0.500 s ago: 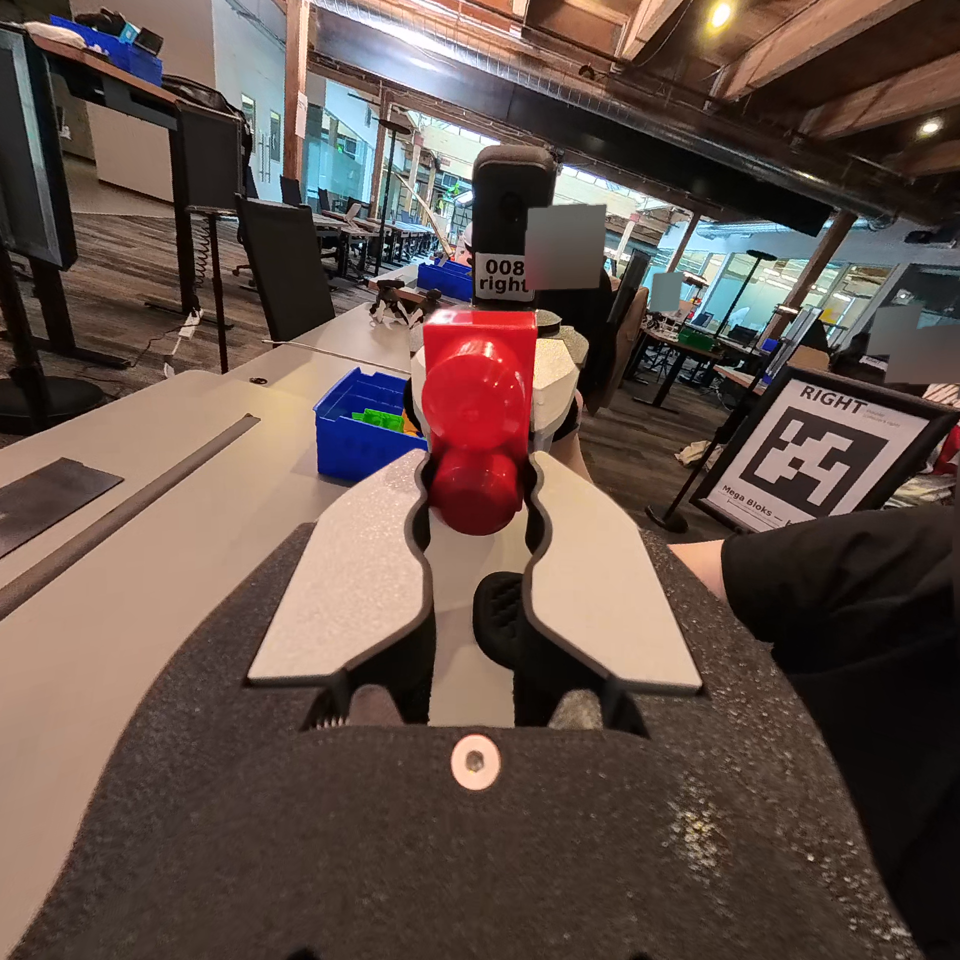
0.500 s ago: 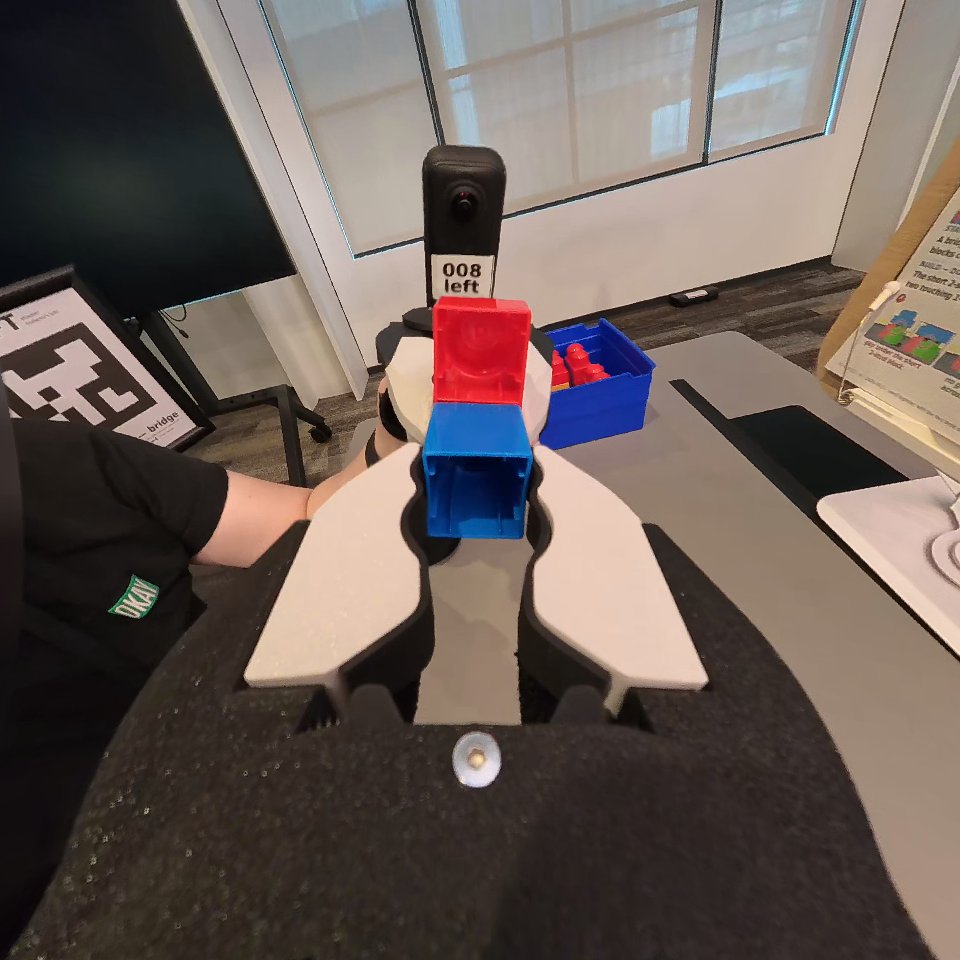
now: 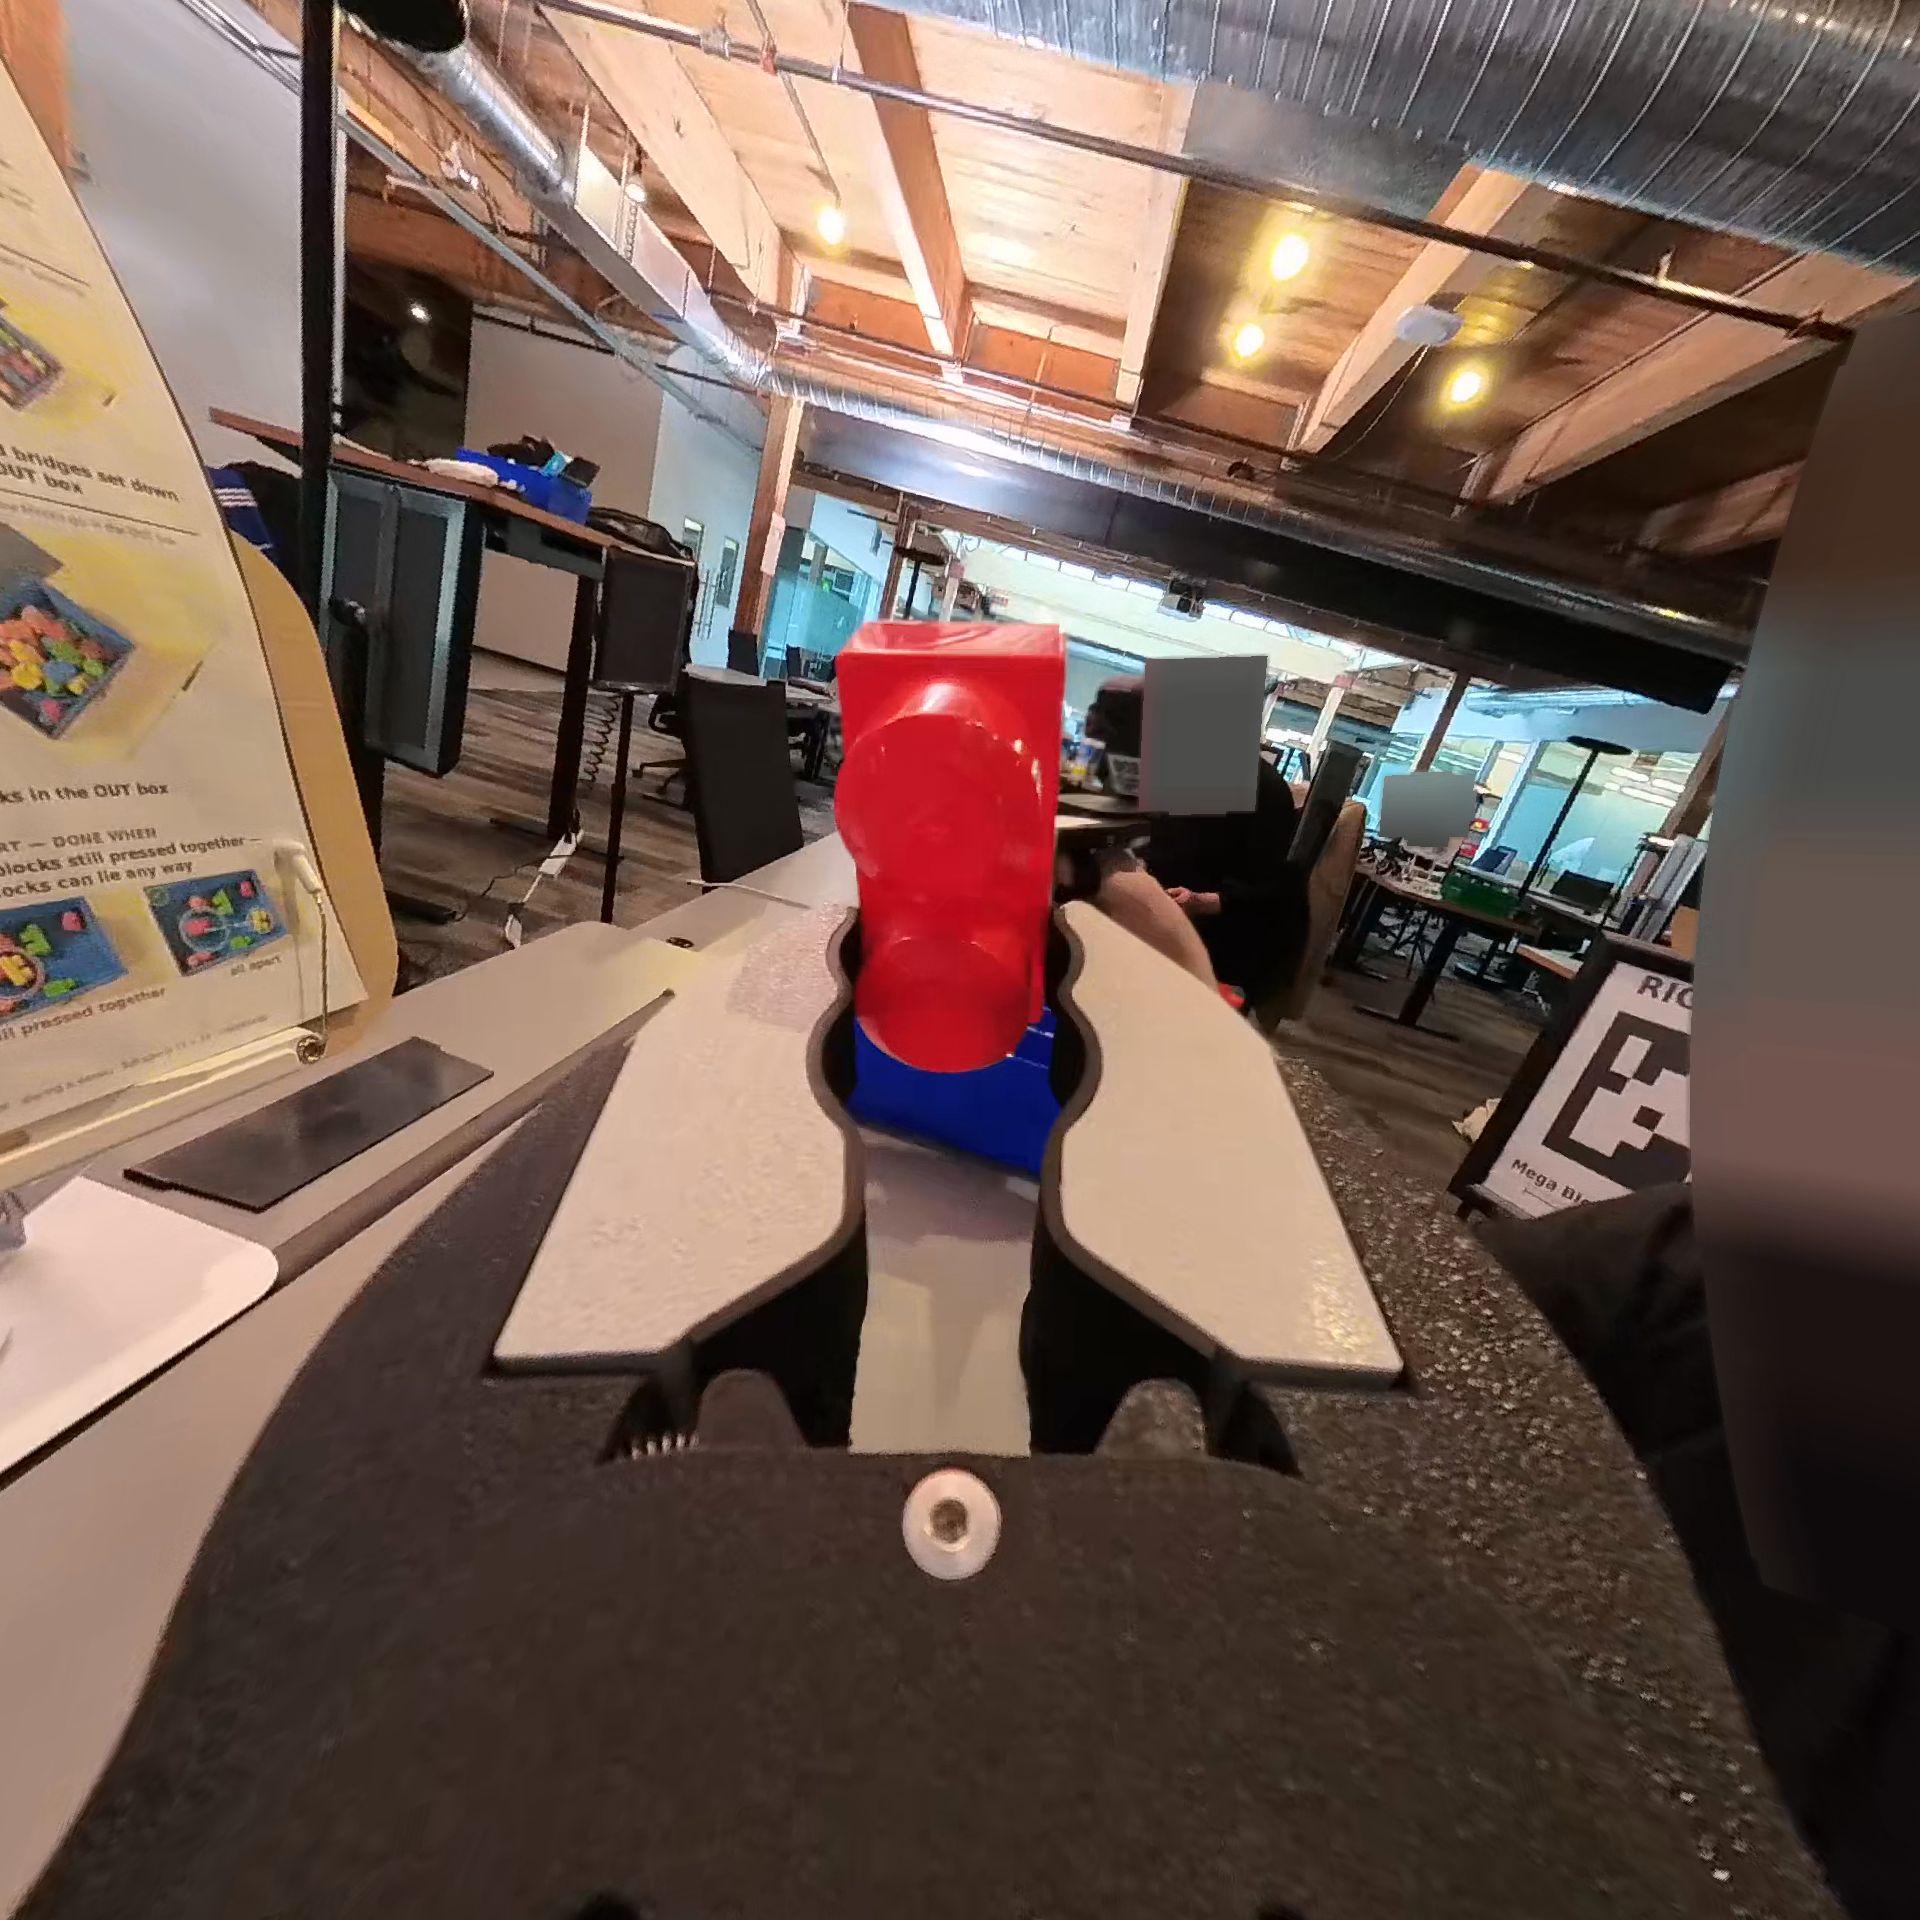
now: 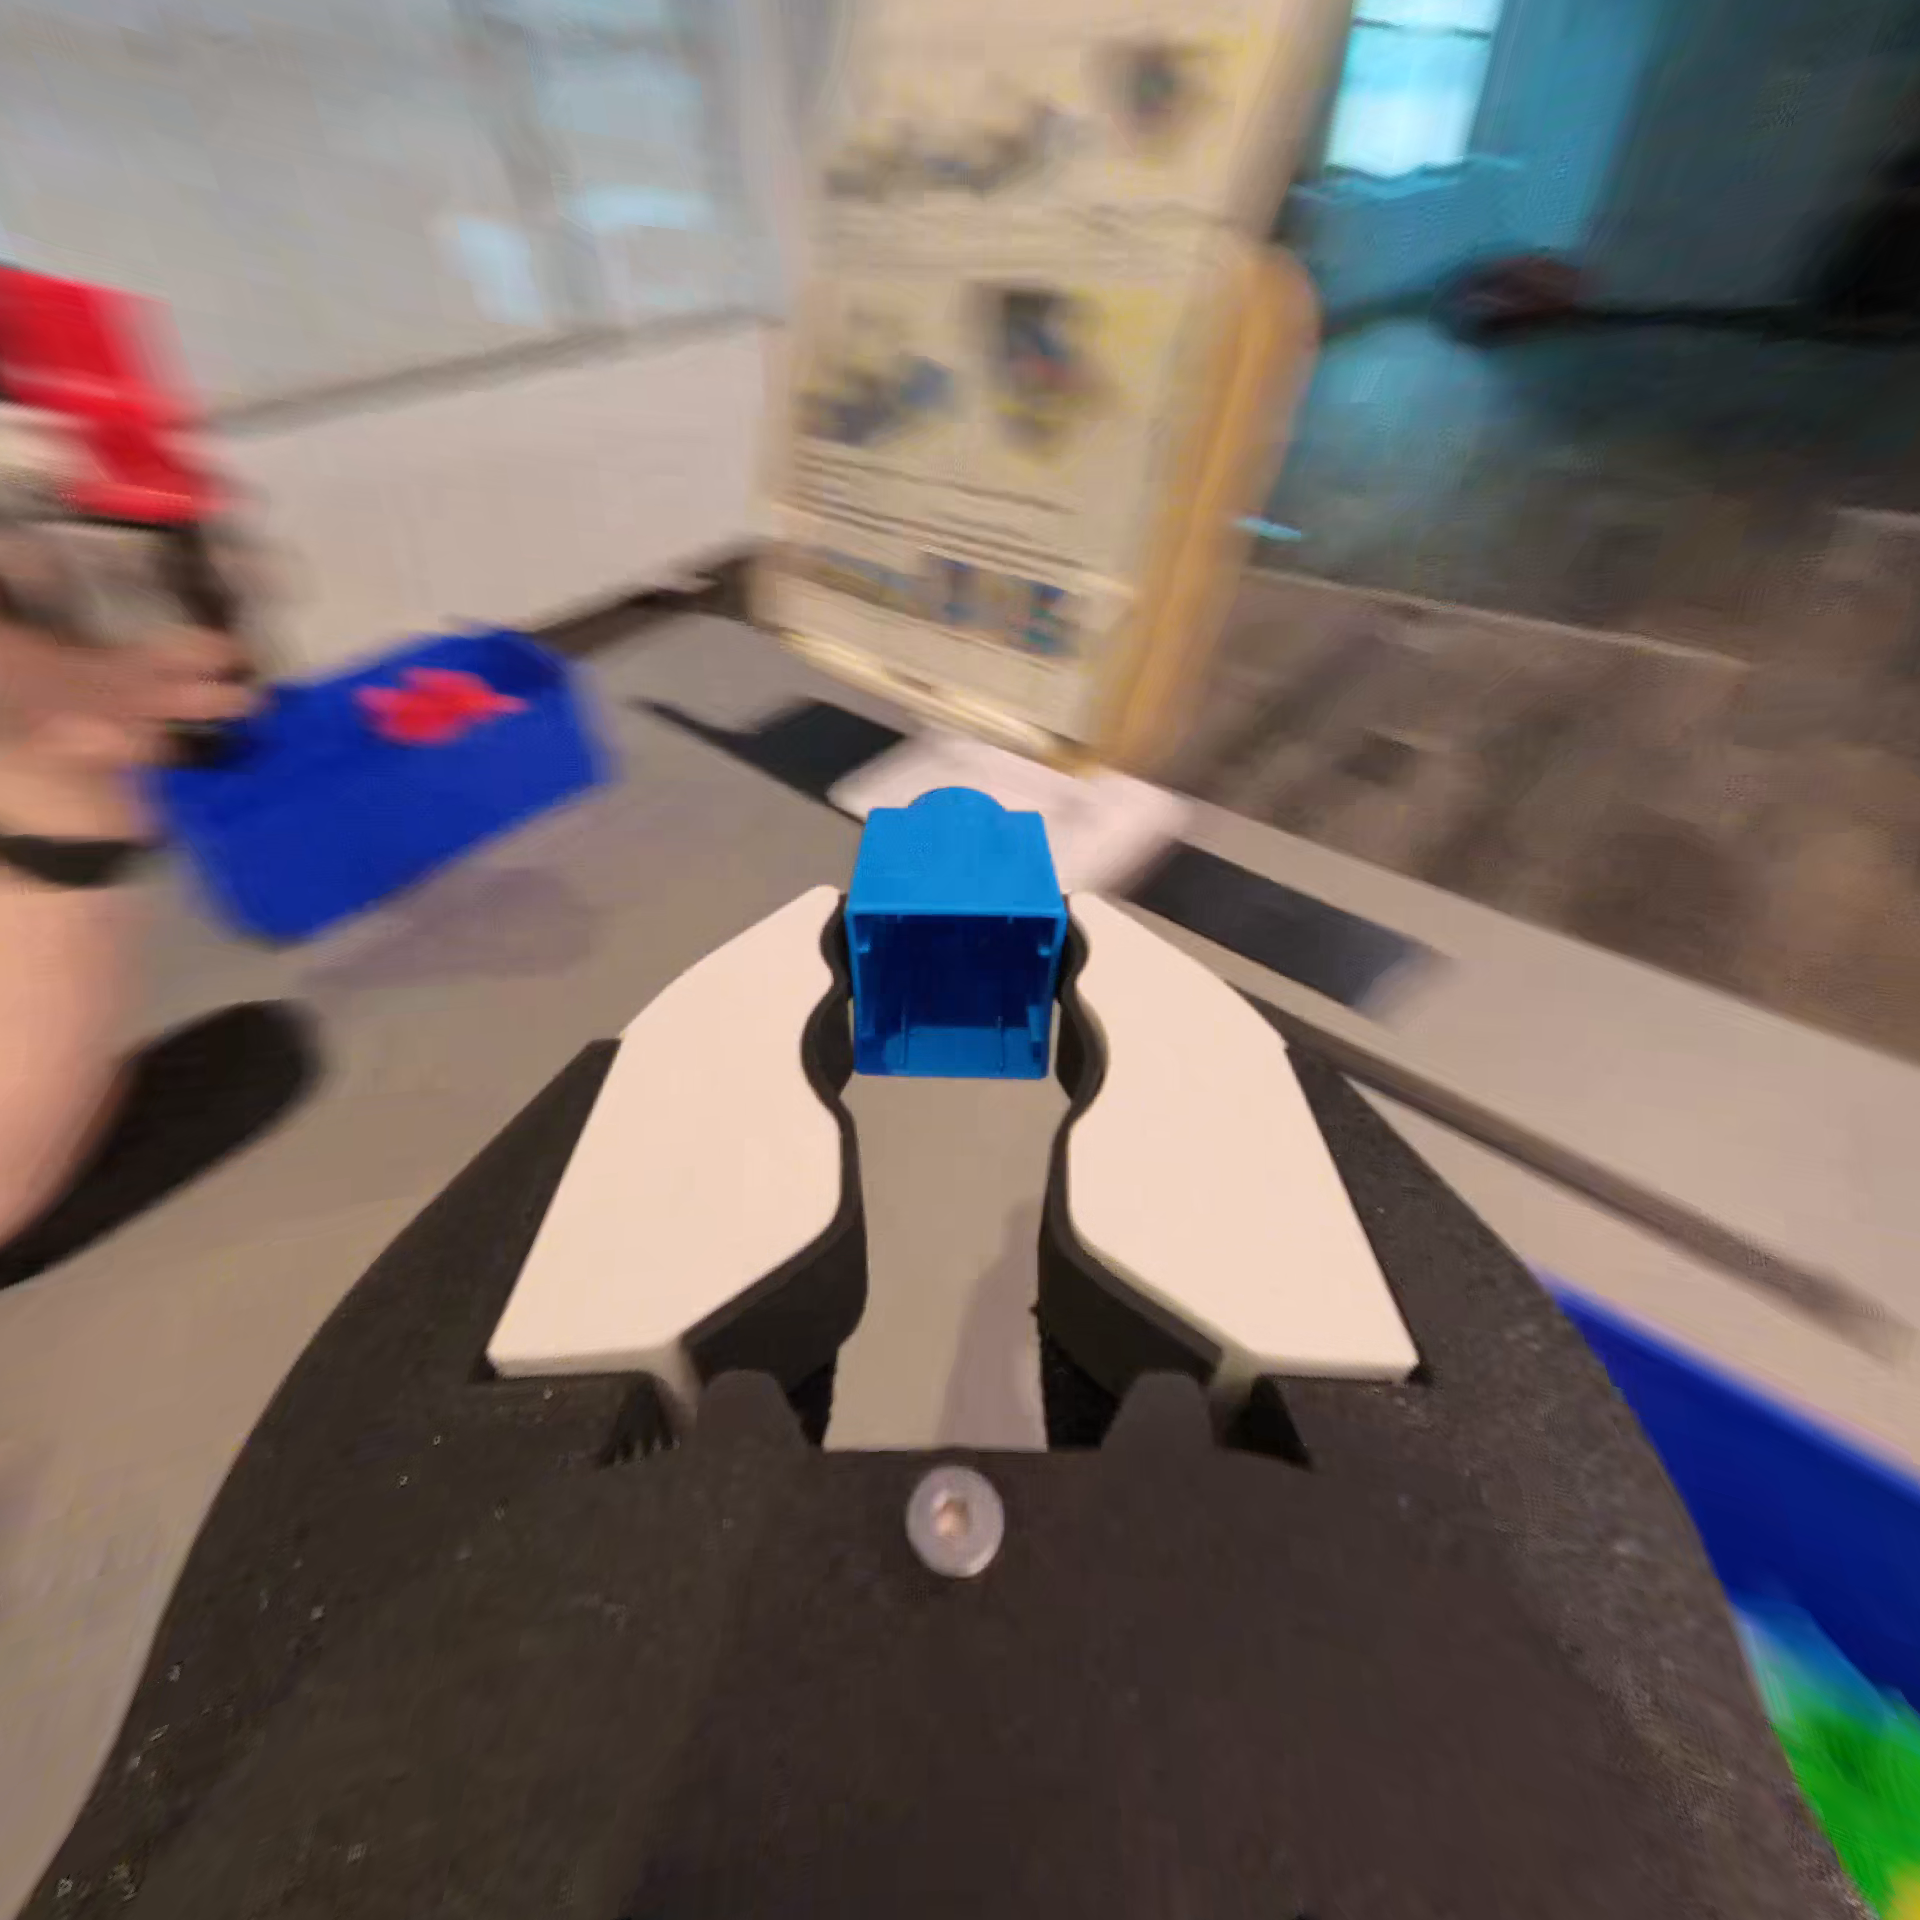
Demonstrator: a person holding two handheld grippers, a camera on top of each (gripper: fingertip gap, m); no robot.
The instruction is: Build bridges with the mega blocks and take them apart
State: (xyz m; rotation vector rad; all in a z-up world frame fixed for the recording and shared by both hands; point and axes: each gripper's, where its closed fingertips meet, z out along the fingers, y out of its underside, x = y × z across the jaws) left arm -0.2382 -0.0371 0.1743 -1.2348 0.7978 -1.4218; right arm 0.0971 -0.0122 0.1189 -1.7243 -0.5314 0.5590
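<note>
My right gripper (image 4: 954, 987), gripping the blue block (image 4: 954, 951), has pulled away from the red block (image 3: 951, 831) clamped in my left gripper (image 3: 951, 997), so that joint is apart.

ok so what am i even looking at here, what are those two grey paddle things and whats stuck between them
No robot arm here: a person holds a hand-held gripper in each hand, and each carries a camera looking forward along its two grey fingers. The left hand-held gripper is shut on a red block, with a blue block showing just below it; whether the two are joined is unclear. The right hand-held gripper pinches a single blue block, hollow side towards the camera. That view is motion-blurred. On the grey table sits a blue bin holding red pieces, beside an instruction board.
</note>
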